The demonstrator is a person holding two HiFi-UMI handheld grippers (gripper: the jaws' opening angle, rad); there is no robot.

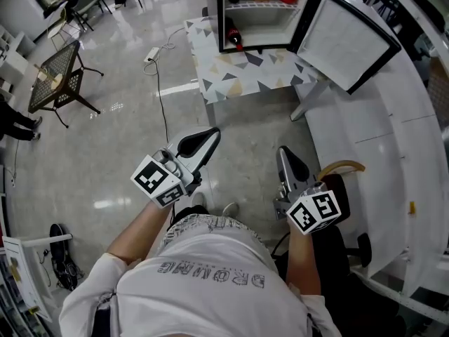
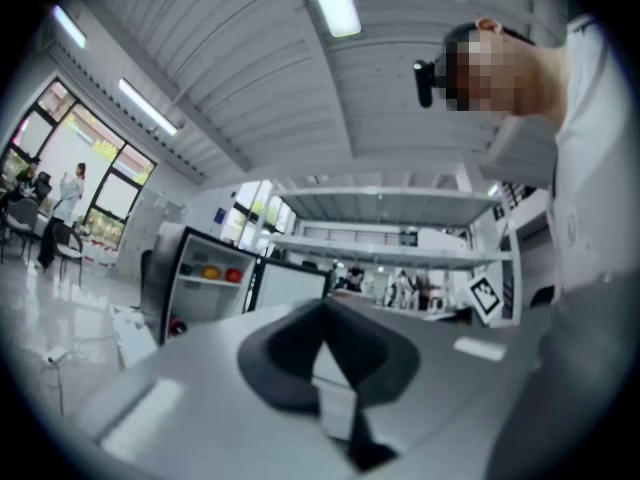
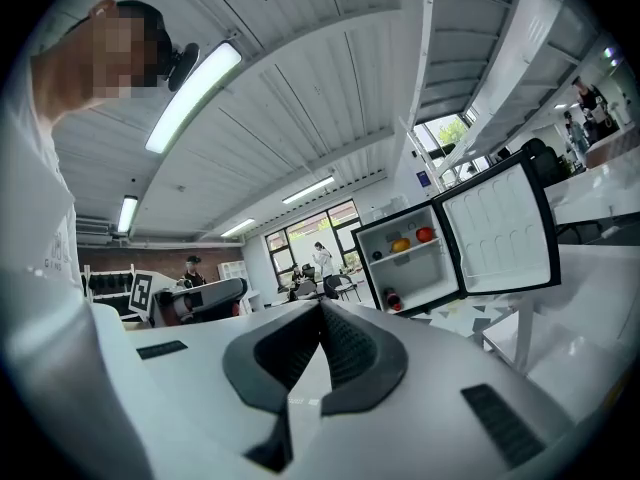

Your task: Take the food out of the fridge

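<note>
**Gloss underfoot, matt plastic in hand**

The pale floor (image 1: 105,118) is gleaming like polished stone, throwing back the ceiling lights. The fridge (image 1: 263,23) is showing a smooth white plastic lining inside a black frame. The table (image 1: 238,72) is wearing a matt, patterned top. The left gripper (image 1: 210,135) and right gripper (image 1: 282,152) are showing smooth grey plastic shells and dull black pads (image 3: 345,343), the right one's finely ribbed. The person's shirt (image 1: 210,286) is looking like soft white cloth.
</note>
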